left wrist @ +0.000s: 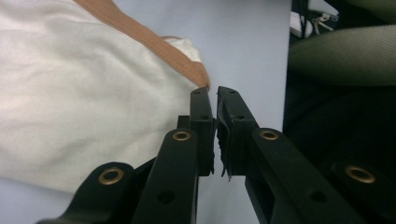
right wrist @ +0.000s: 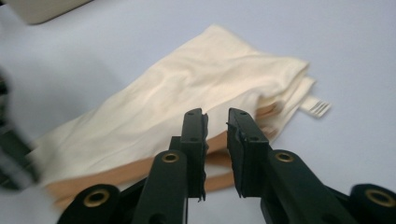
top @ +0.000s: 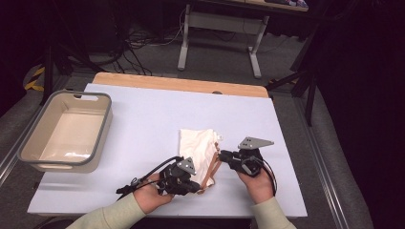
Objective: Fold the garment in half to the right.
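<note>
Cream cotton, folded flat with tan-orange webbing straps, makes up the cloth bag [top: 199,149] that lies near the middle of the pale lavender tabletop [top: 143,124], slightly toward the person's edge. Its straps trail out at the bag's 6 o'clock side, and in the right gripper view a small white ribbed label [right wrist: 315,107] sticks out at the bag's 3 o'clock corner.

At roughly 7 o'clock from the bag, the left gripper [top: 195,187] sits low in the person's left hand [top: 149,194], its black jaws pointing toward the strap ends. In the left gripper view its jaws stand nearly together, a thin slit between the pads, nothing caught in them; the tan strap [left wrist: 161,45] ends just beyond the tips.

At 4 o'clock from the bag, the right gripper [top: 222,155] is held in the right hand [top: 258,183], a grey three-cornered plate on top, tips at the bag's strap edge. In the right gripper view its jaws stand a narrow gap apart, with no cloth pinched; the bag's orange-lined edge lies just behind and below them.

Well apart, at 9 o'clock from the bag, a beige plastic tub with a grey rim [top: 102,138] sits at the table's left edge.
</note>
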`<state>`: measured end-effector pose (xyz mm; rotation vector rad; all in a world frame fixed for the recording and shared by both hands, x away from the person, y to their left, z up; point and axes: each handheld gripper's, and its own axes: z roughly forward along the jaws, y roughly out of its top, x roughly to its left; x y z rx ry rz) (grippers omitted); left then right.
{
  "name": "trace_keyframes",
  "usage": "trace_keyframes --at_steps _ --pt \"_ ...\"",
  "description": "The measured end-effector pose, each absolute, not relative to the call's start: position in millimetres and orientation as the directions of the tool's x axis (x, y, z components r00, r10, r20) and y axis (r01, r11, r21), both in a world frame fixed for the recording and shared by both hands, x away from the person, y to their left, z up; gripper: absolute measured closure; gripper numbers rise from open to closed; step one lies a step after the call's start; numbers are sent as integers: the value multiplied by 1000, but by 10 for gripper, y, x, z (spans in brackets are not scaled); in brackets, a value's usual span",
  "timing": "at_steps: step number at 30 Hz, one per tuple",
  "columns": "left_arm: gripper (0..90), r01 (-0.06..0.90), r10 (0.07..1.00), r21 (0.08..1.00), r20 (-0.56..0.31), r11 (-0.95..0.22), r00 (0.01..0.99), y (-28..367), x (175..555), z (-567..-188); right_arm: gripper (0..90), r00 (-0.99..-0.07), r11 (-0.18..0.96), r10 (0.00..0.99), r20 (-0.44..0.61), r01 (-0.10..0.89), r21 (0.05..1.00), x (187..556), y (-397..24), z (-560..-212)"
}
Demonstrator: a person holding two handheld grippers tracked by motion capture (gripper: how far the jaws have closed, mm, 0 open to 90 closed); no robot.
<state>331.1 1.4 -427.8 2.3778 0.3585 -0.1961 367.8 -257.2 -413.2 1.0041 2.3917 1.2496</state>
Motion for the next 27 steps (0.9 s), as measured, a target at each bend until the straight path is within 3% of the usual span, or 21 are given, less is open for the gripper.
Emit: trace_keyframes --at_steps 3,6,10,13,18,21,27 --pt "840 304 178 602 -261 -739 949 -6 3312 -4317 709 -713 394 696 77 470 789 3885 -2497 -4168" --pt "840 296 168 582 -264 -757 950 -18 3297 -4342 720 -709 412 704 47 461 786 4013 -2396 -4207" --pt "841 299 172 643 -254 -705 952 43 3294 -4250 778 -726 426 688 22 428 797 4130 -2239 -4201" --pt "841 319 213 657 -238 -683 948 101 3342 -4224 830 -733 456 680 22 447 770 4241 -2134 -4277" --pt "823 366 274 659 -243 -657 930 171 3424 -4253 825 -695 502 718 21 540 676 4276 -2258 -4460" --pt "813 385 297 655 -248 -650 922 200 3470 -4271 821 -688 463 723 65 552 694 4238 -2394 -4478" --pt "772 424 354 662 -246 -619 902 280 3543 -4266 794 -682 469 730 42 545 695 4223 -2449 -4419"
